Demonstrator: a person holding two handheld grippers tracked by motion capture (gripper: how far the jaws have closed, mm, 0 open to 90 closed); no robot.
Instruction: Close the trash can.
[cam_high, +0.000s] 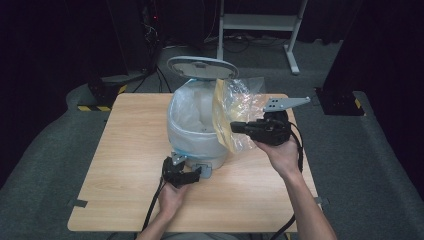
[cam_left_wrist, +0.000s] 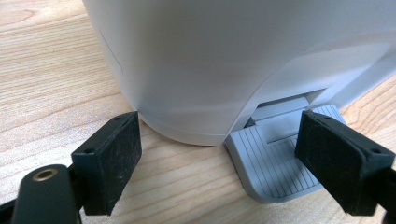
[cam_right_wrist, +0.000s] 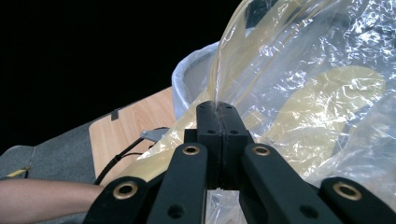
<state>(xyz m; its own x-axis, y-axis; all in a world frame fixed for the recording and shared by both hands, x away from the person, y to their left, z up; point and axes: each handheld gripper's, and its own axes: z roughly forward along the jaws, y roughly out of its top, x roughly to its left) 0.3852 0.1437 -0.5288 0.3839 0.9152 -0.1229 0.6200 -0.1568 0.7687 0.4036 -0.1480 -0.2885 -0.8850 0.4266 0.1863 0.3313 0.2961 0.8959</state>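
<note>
A white pedal bin with a clear liner stands mid-table, its lid raised. My right gripper is shut on a crinkled clear and yellowish plastic bag, held at the bin's right rim. In the right gripper view the jaws meet on the bag, with the bin's rim behind. My left gripper rests low at the bin's front. In the left gripper view its pads stand open either side of the grey foot pedal, the right pad over the pedal.
The wooden table has bare room left and front of the bin. Dark floor surrounds it. A white frame stands behind, and black-yellow striped stands sit at the back left.
</note>
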